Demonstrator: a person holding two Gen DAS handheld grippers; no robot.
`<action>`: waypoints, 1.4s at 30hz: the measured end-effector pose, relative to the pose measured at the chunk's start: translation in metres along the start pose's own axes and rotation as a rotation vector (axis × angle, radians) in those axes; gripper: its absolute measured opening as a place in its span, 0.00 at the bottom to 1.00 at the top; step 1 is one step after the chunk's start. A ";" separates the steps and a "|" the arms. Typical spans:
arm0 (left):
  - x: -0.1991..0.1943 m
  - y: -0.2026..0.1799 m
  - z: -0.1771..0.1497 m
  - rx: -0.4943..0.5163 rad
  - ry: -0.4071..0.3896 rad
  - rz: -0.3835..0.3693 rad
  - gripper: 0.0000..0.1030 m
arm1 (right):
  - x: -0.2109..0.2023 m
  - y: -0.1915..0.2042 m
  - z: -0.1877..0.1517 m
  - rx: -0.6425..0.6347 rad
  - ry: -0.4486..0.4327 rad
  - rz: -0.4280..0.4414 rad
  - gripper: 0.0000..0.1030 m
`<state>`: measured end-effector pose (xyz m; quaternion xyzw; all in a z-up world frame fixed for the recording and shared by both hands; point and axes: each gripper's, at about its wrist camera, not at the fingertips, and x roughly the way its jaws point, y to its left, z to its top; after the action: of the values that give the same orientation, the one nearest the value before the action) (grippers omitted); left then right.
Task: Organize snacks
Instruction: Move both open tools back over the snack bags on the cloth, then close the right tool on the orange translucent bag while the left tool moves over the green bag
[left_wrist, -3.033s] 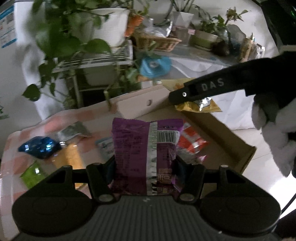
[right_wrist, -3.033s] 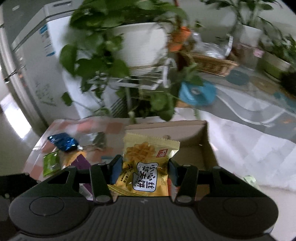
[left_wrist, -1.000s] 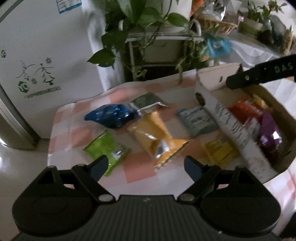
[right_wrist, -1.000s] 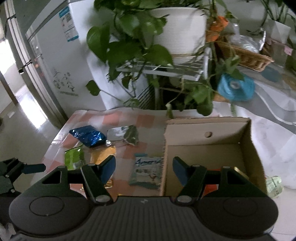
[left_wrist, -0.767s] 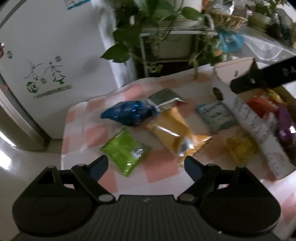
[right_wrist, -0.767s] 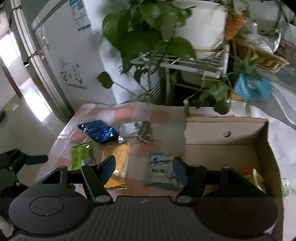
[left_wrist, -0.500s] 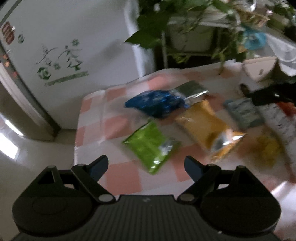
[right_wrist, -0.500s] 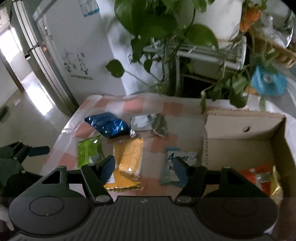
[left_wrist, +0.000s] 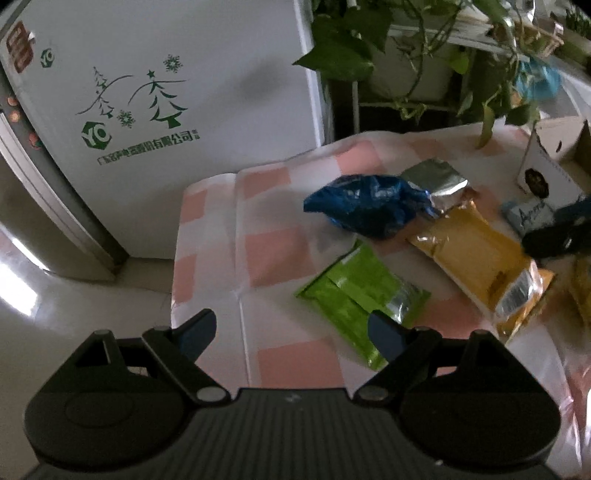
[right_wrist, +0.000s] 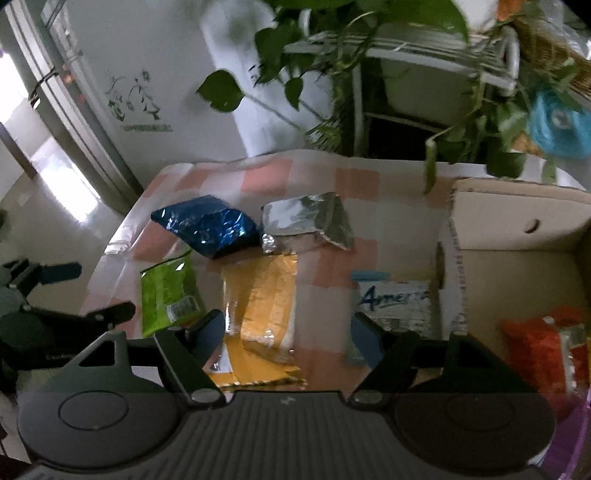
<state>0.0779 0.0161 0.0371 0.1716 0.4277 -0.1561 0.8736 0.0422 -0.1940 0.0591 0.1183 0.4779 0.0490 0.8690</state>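
Note:
Snack packets lie on a pink-checked tablecloth (left_wrist: 273, 254): a green packet (left_wrist: 358, 291) (right_wrist: 168, 291), a blue foil bag (left_wrist: 365, 208) (right_wrist: 208, 225), a silver packet (left_wrist: 436, 181) (right_wrist: 306, 219), an orange-yellow packet (left_wrist: 476, 258) (right_wrist: 264, 306) and a pale blue packet (right_wrist: 395, 297). A cardboard box (right_wrist: 517, 225) at the right holds an orange-red packet (right_wrist: 539, 343). My left gripper (left_wrist: 291, 330) is open and empty, just short of the green packet. My right gripper (right_wrist: 288, 330) is open and empty above the orange-yellow packet.
A white fridge (left_wrist: 166, 92) stands behind the table's left end. A potted plant on a white wire stand (right_wrist: 424, 55) hangs over the far edge. The table's left edge drops to a shiny floor (left_wrist: 74, 306). The left gripper shows at the right wrist view's left edge (right_wrist: 55, 295).
Both grippers let go of their packets into the box and opened. Both then swung left, away from the box, over the loose packets on the cloth.

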 end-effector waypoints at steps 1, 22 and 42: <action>0.001 0.002 0.001 -0.007 -0.002 -0.008 0.86 | 0.005 0.004 0.000 -0.014 0.004 0.000 0.78; 0.038 0.006 0.013 -0.320 0.067 -0.112 0.86 | 0.037 0.036 -0.017 -0.271 0.103 0.016 0.55; 0.040 -0.014 -0.003 -0.123 0.058 -0.094 0.72 | 0.033 0.016 -0.014 -0.231 0.091 -0.050 0.58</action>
<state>0.0934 0.0003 0.0006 0.1018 0.4691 -0.1653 0.8615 0.0484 -0.1695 0.0288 0.0031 0.5110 0.0873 0.8552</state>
